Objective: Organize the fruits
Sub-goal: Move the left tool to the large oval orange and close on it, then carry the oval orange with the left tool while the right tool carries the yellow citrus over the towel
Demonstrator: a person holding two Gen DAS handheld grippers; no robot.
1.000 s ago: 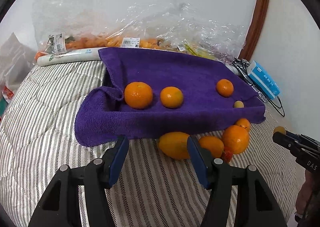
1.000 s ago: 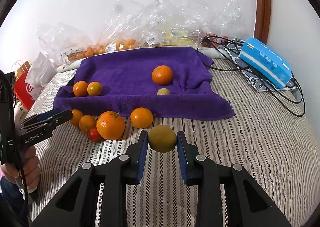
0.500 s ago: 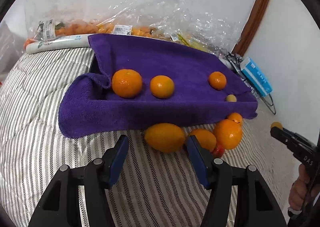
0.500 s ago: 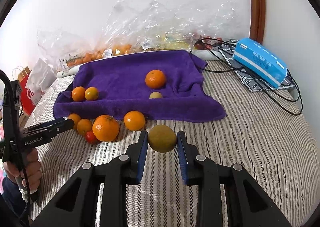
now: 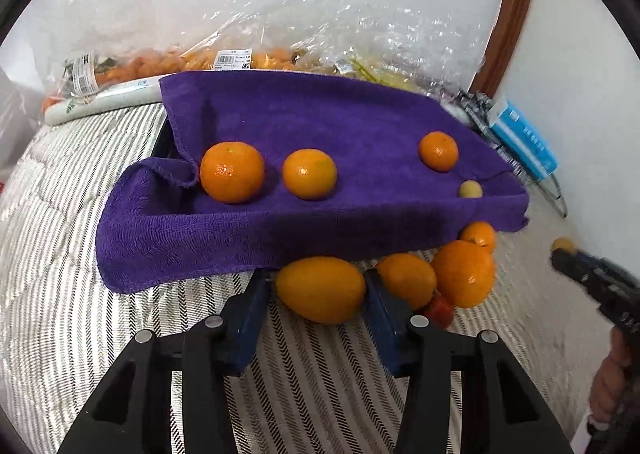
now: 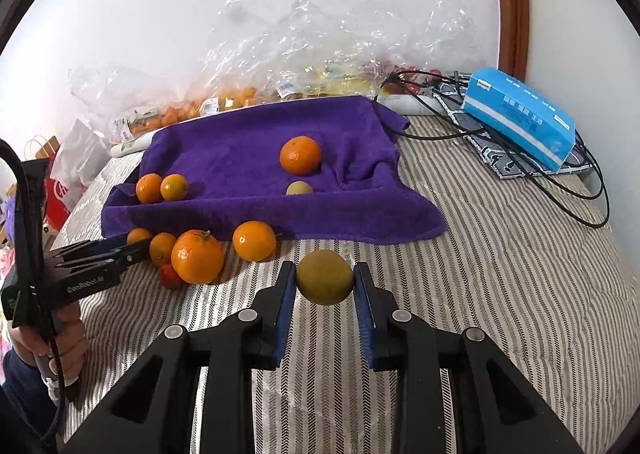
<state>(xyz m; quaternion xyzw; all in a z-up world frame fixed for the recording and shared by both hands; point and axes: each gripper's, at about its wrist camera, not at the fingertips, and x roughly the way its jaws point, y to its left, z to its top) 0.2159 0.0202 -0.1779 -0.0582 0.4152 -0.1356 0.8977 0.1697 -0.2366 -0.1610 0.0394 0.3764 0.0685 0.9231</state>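
A purple towel lies on the striped bed and carries three oranges and a small yellow-green fruit. In front of it lie an oval orange fruit, two oranges, a small orange and a red tomato. My left gripper is open with its fingers on either side of the oval orange fruit. My right gripper is shut on a yellow-green round fruit, held above the bed in front of the towel.
Clear plastic bags of fruit line the wall behind the towel. A blue tissue pack and black cables lie at the right. A red and white bag stands at the left.
My left gripper has moved forward until its open fingers flank the oval orange fruit. My right gripper has drawn back slightly, still holding the yellow-green fruit.
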